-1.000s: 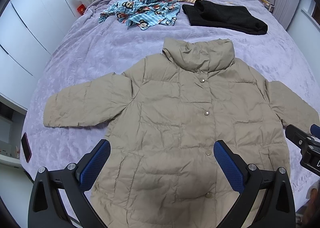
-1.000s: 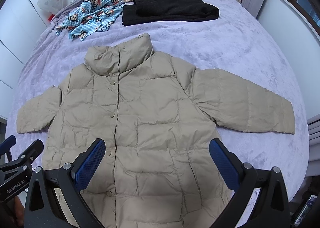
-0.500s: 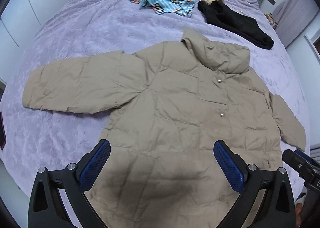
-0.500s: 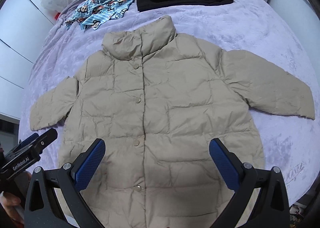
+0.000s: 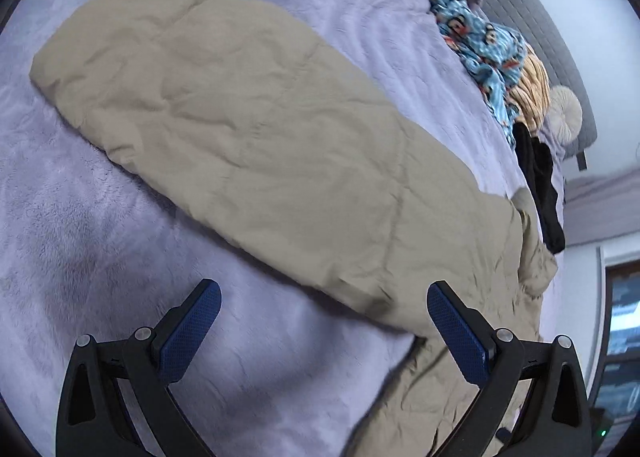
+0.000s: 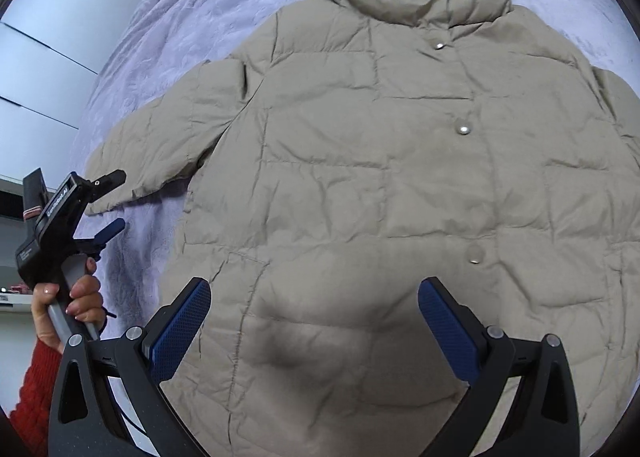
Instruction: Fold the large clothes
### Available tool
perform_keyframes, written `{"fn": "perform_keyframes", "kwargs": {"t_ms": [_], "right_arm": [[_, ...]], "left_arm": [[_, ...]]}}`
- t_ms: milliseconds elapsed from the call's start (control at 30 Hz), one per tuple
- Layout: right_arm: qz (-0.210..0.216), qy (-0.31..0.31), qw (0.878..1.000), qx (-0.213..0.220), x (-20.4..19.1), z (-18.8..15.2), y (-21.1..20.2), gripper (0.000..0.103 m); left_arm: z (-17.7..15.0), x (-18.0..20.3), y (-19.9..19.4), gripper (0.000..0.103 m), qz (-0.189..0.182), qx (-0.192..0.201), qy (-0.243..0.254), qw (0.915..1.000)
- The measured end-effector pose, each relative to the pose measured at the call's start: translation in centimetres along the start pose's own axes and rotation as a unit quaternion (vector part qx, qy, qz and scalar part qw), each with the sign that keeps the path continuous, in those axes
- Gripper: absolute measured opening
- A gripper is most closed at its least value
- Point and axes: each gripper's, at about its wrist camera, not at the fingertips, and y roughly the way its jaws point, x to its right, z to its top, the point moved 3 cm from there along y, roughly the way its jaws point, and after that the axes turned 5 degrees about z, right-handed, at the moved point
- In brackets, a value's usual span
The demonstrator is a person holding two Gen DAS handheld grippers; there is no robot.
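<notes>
left gripper point(image 5: 324, 321) now beside sleeve point(image 5: 224, 113)

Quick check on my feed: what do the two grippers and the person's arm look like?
Both grippers, left and right, have black angular frames, silver rivets and textured blue pads. The left's black body carries white lettering above a grey handle. The sleeve is red knit.

Beige quilted jacket point(image 6: 360, 177) on a lavender bedspread point(image 5: 100, 237); beyond the blue-padded tongs, a blue cartoon-print garment point(image 5: 480, 41), then a black one point(image 5: 540, 181).

Beige quilted jacket point(image 6: 380, 177) lies flat, snapped, sleeves spread.
</notes>
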Motion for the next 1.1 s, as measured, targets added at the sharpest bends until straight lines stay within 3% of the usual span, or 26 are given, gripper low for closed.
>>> {"fn": "perform_keyframes", "kwargs": {"t_ms": [233,333,367,400,433,533,633,667,700,767,933,1100], "right_arm": [[0.002,-0.008,1.000,0.023,-2.0,0.8,2.3,0.103],[-0.002,-0.003,0.999,0.038,-2.3,2.0,2.9,0.103],[-0.003,0.000,0.999,0.043,-2.4,2.6,3.1,0.103],[-0.002,0.003,0.999,0.046,-2.5,3.0,3.3,0.103],[-0.001,0.007,0.999,0.050,-2.6,3.5,3.4,0.103],[0.002,0.016,0.998,0.066,-3.1,4.9,3.3,0.103],[-0.002,0.022,0.996,0.087,-3.7,6.5,3.2,0.101],[0.008,0.026,0.995,0.095,-4.0,7.2,3.3,0.088],[0.017,0.028,0.995,0.099,-4.3,7.7,3.5,0.056],[0.039,0.037,0.994,0.091,-5.1,9.0,4.9,0.025],[0.112,0.052,0.990,0.074,-7.7,10.8,9.4,0.021],[0.129,0.065,0.989,0.037,-8.5,10.3,14.0,0.021]], "left_arm": [[6.0,-1.7,1.6,0.103,-0.016,0.048,-0.023,0.9985],[9.1,-2.6,2.1,0.100,0.001,0.070,-0.036,0.9969],[9.9,-2.8,2.4,0.091,0.007,0.071,-0.041,0.9966],[10.6,-3.0,2.7,0.056,0.015,0.070,-0.040,0.9967],[11.4,-2.9,3.2,0.032,0.019,0.061,-0.032,0.9975],[12.1,-2.8,1.9,0.012,0.012,0.065,-0.026,0.9974],[12.0,-1.4,-1.6,0.009,0.016,0.104,0.009,0.9944],[12.1,-0.7,-2.9,0.009,0.015,0.118,0.024,0.9927],[12.0,-0.2,-4.2,0.009,0.012,0.129,0.036,0.9909],[11.8,1.1,-6.2,0.009,0.006,0.145,0.059,0.9876],[9.9,6.2,-11.7,0.009,-0.012,0.196,0.144,0.9700],[6.8,13.5,-13.9,0.009,-0.052,0.199,0.230,0.9510]]}}
